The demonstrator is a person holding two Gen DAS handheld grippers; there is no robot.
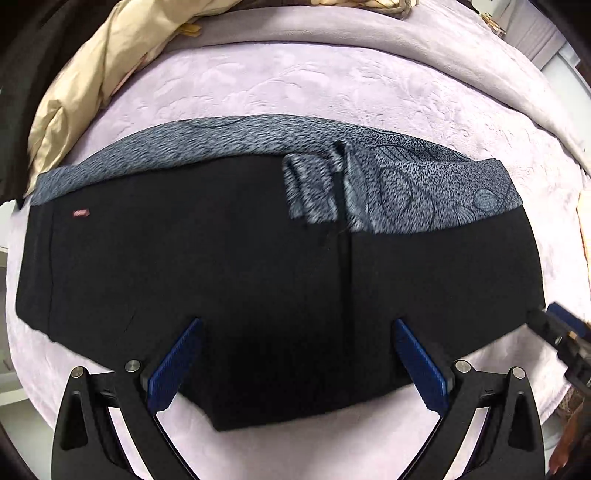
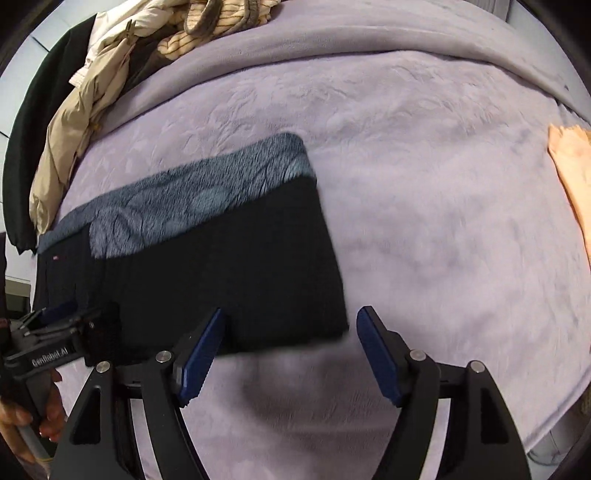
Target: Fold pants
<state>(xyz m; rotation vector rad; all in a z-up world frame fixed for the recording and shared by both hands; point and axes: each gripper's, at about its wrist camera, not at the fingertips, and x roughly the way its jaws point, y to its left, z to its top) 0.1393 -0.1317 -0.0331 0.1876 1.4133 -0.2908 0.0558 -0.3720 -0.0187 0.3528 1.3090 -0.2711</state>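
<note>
The pants lie flat on the lilac bed cover, black outside with a grey patterned fleece lining showing along the far edge. My left gripper is open and empty, just above the near edge of the pants. My right gripper is open and empty over the right end of the pants. The right gripper also shows in the left wrist view at the right edge; the left gripper shows in the right wrist view at the left.
A cream jacket and dark clothes are piled at the far left of the bed. A striped garment lies at the back. A peach cloth lies at the right edge. Bare lilac cover spreads to the right.
</note>
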